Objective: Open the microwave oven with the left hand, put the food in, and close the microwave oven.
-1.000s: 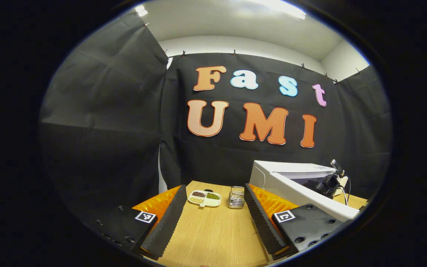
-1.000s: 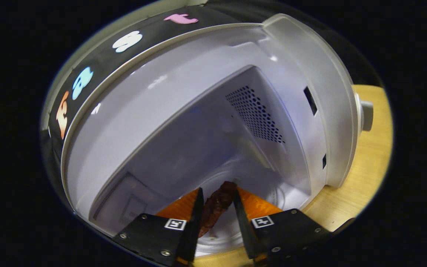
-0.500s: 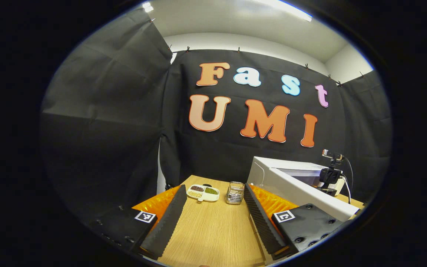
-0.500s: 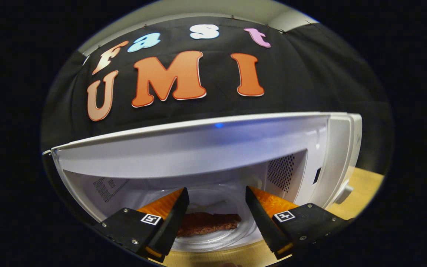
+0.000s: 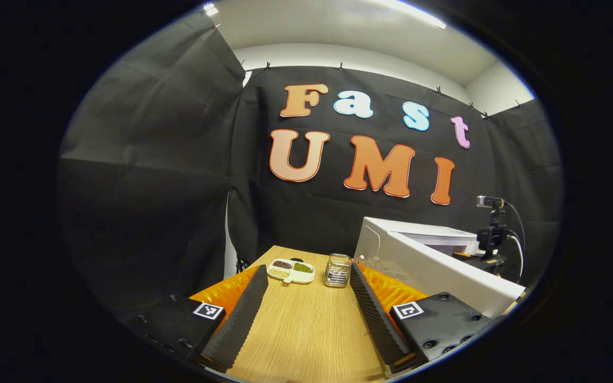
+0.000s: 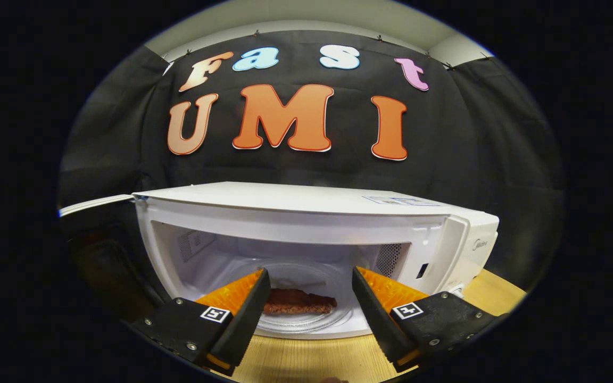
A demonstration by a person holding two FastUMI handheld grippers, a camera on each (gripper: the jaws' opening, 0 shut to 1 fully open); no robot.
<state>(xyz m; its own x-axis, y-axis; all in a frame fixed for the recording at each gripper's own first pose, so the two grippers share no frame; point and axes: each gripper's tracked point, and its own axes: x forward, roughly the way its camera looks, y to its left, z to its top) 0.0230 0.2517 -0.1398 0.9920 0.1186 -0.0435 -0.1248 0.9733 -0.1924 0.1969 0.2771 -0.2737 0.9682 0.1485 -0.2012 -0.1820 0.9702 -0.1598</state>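
The food (image 6: 297, 301) lay inside the open microwave (image 6: 306, 213), beyond the right gripper (image 6: 311, 303), whose fingers gaped empty; the left gripper (image 5: 306, 308) was likewise spread, holding nothing.

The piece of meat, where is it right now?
In the right gripper view the meat lies on the glass turntable inside the open microwave, just beyond the open right hand-held gripper.

Black cloth walls (image 5: 147, 175), a white ceiling (image 5: 338, 26), a wooden table (image 5: 306, 324).
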